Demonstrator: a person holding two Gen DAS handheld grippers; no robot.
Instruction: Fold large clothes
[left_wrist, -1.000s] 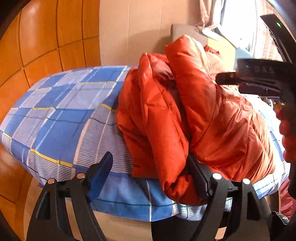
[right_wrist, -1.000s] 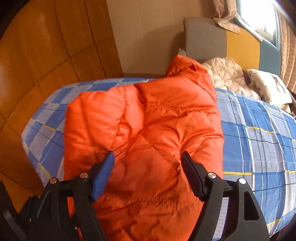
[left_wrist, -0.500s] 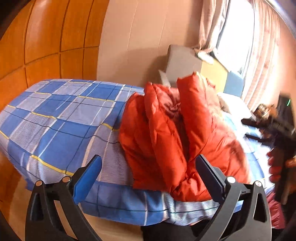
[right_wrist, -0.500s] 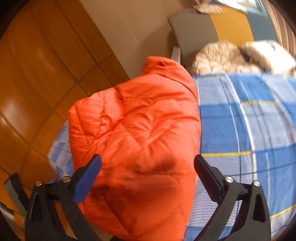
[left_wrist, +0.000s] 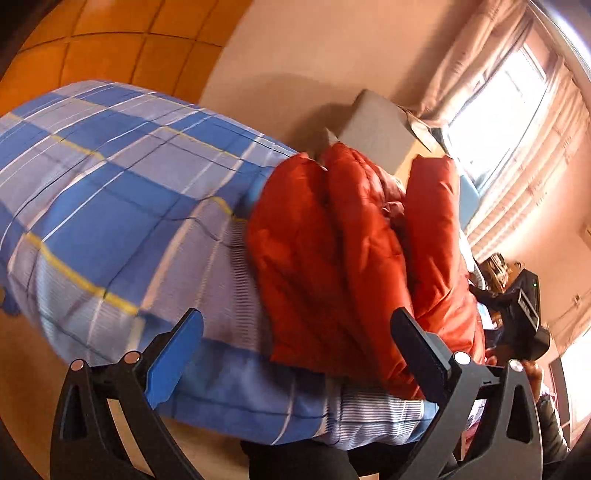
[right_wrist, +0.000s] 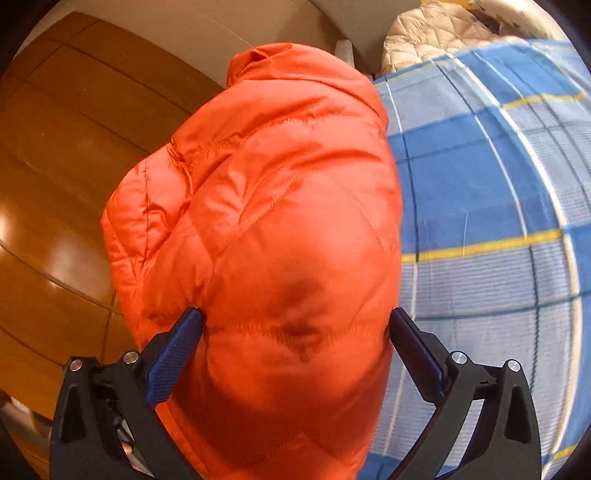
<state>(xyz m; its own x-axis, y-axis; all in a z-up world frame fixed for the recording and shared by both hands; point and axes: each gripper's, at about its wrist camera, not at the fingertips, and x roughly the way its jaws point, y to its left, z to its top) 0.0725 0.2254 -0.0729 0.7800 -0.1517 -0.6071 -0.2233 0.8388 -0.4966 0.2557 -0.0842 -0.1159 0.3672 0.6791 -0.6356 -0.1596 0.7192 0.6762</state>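
Observation:
An orange puffer jacket (left_wrist: 354, 258) lies folded in a thick bundle on a bed with a blue checked sheet (left_wrist: 110, 192). My left gripper (left_wrist: 295, 350) is open and empty, held back from the bed's near edge, with the jacket ahead and to the right. In the right wrist view the jacket (right_wrist: 266, 229) fills the middle, and my right gripper (right_wrist: 295, 343) is open with its fingers wide on either side of the bundle's near end. The right gripper's body shows at the far right of the left wrist view (left_wrist: 524, 317).
A wooden panelled wall (right_wrist: 55, 184) runs along the bed's far side. A grey and yellow headboard (left_wrist: 376, 129) stands by a curtained window (left_wrist: 509, 110). A beige quilted item (right_wrist: 432, 33) lies near the head of the bed (right_wrist: 498, 184).
My left gripper let go of the jacket's edge, opened wide and drew back and tilted. My right gripper moved over the bundle and its jaws widened around it.

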